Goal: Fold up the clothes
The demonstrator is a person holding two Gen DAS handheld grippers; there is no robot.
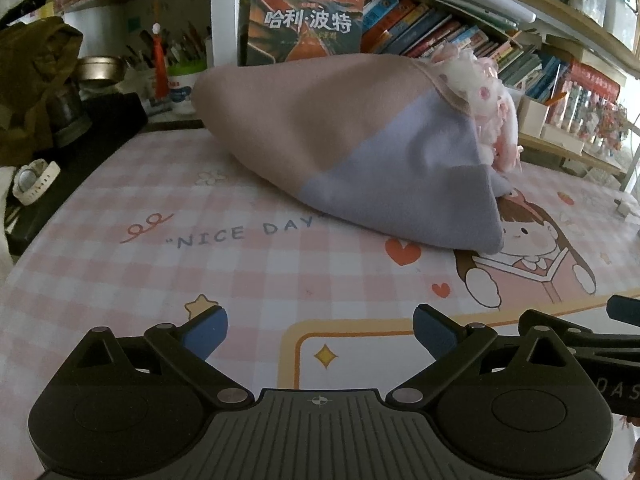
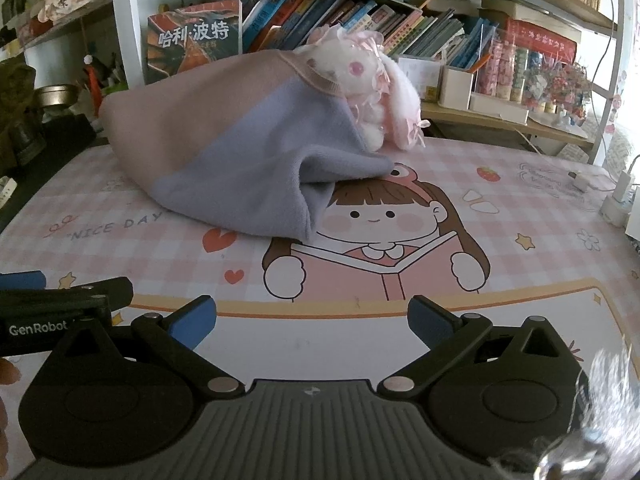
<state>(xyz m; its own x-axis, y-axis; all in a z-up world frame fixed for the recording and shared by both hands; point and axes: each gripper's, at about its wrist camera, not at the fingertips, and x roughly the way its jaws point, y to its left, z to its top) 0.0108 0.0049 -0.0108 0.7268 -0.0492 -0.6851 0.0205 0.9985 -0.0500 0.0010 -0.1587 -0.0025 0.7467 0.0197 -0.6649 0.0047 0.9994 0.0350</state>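
**Garment heaped on the desk mat**

Garment (image 1: 352, 140) (pink above, lavender below) lies bunched on the checked desk mat (image 1: 240, 264), against a plush rabbit (image 2: 372, 92). Left gripper (image 1: 320, 334) and right gripper (image 2: 312, 322) hover near the mat's front edge, well apart from the cloth, jaws spread wide, holding nothing.

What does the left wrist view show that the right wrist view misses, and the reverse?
Only the left wrist view shows the white watch at the mat's left edge. Only the right wrist view shows the white charger, the strawberry print and the cartoon girl's whole face. Both show the pink and lavender garment heaped on the mat, the plush toy, and both grippers, left gripper and right gripper, open and empty.
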